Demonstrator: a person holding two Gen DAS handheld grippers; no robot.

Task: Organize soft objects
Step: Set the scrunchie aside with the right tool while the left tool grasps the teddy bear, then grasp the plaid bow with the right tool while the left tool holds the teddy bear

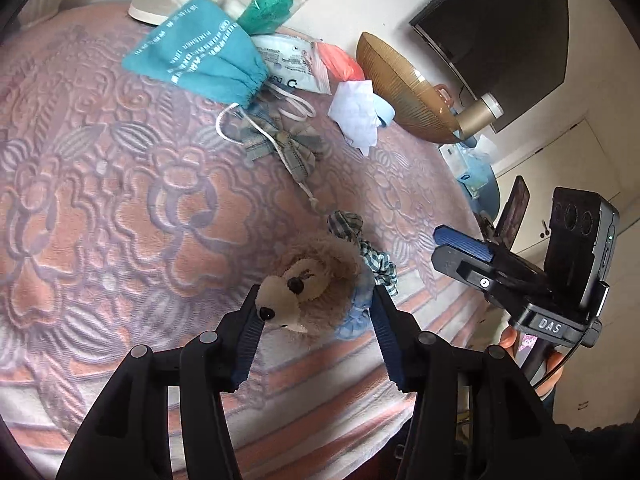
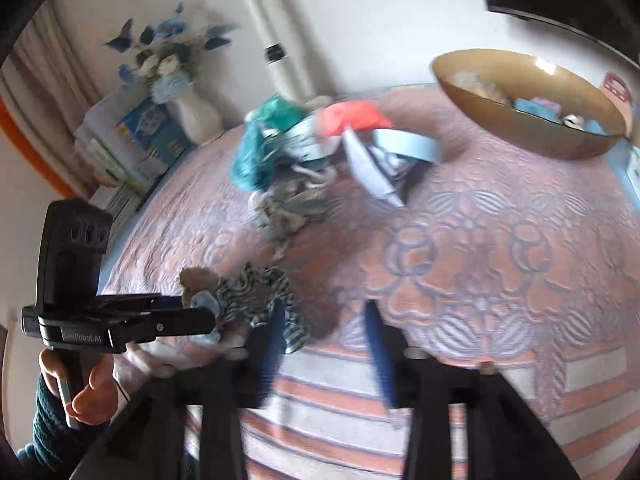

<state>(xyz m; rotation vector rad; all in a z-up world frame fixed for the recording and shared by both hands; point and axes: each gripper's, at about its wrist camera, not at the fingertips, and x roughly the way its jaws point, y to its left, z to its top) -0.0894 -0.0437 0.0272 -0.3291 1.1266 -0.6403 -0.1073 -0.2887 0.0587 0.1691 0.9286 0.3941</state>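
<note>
A brown plush animal in blue checked clothes lies on the pink patterned bedspread. My left gripper is open, its fingers on either side of the plush head. It also shows in the right wrist view, at the plush toy. My right gripper is open and empty above the bedspread, right of the toy; in the left wrist view it hovers to the right. A golden-brown bowl at the far edge holds several soft items.
A teal drawstring bag, a checked fabric bow, white cloth, an orange packet and a light blue band lie at the far side. A vase of flowers and a wall screen stand beyond.
</note>
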